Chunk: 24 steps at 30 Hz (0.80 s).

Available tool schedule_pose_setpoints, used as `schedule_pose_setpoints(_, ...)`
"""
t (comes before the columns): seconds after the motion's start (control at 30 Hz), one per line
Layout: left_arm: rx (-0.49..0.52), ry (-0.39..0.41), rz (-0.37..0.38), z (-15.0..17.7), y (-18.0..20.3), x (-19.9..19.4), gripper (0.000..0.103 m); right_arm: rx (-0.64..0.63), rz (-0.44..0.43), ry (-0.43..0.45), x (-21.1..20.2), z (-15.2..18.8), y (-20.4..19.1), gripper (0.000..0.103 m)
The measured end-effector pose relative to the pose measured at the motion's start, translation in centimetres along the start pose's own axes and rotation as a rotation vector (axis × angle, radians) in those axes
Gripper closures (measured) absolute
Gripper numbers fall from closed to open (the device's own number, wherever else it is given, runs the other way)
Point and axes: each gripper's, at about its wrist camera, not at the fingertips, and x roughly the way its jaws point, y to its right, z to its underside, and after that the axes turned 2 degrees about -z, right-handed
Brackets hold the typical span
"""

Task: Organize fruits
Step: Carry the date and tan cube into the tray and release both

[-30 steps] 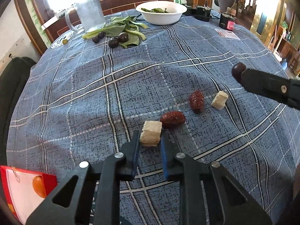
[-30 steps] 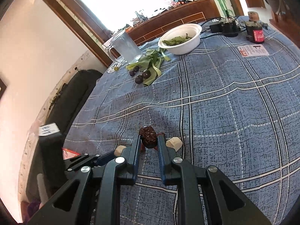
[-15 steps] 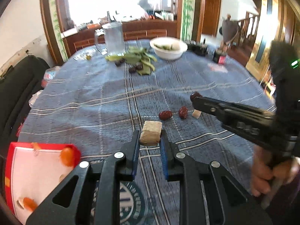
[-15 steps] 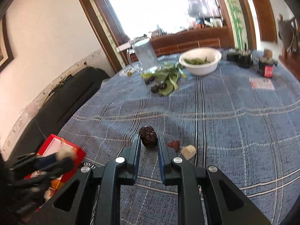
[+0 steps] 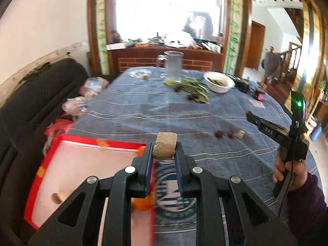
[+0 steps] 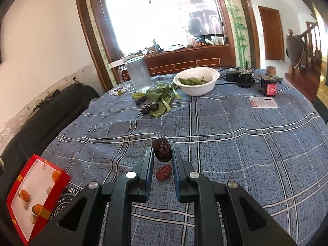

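Observation:
My left gripper (image 5: pixel 164 151) is shut on a pale tan fruit chunk (image 5: pixel 165 145) and holds it above the right edge of the red box (image 5: pixel 82 141). The box, with orange pieces inside, also shows in the right wrist view (image 6: pixel 51 196) at the lower left. My right gripper (image 6: pixel 162 157) is shut on a dark wrinkled date (image 6: pixel 162 152), lifted above the blue checked tablecloth (image 6: pixel 235 143). A red date (image 6: pixel 163 172) lies on the cloth under it. In the left wrist view, two red dates (image 5: pixel 219 133) and a pale chunk (image 5: pixel 240 134) lie on the table.
At the far side stand a glass pitcher (image 6: pixel 138 75), green leaves with dark plums (image 6: pixel 155 100), a white bowl of greens (image 6: pixel 196 81), a small bottle (image 6: pixel 270 84) and chargers. A black sofa (image 6: pixel 51 110) lines the left edge.
My left gripper has carried the pale chunk back and left, from over the cloth to over the red box's edge. My right gripper has lifted the dark date slightly.

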Motion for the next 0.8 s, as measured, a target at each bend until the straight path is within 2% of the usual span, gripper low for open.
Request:
schedule_pose_setpoints(0.1,-0.010,0.021,-0.040,0.4,-1.8,-0.9,0.081,-0.015,-0.020,0.017,-1.3,0.1,-1.7,0.087)
schedule_pose_setpoints(0.3,-0.033,0.033,-0.083,1.5,-4.6,-1.7,0.081,-0.121,-0.152,0.007,-3.4,2.0,-8.7,0.087)
schedule_pose_setpoints(0.43,-0.048,0.030,-0.088,2.1,-5.5,-1.7,0.081,-0.201,-0.289,-0.050,-3.8,3.5,-14.3,0.087)
schedule_pose_setpoints(0.53,-0.057,0.018,-0.090,2.7,-6.2,-1.6,0.081,-0.234,-0.353,-0.098,-3.5,4.6,-17.2,0.087)
schedule_pose_setpoints(0.8,-0.082,-0.003,-0.124,4.3,-8.7,-1.3,0.081,-0.299,-0.424,-0.203,-2.6,8.1,-21.9,0.087)
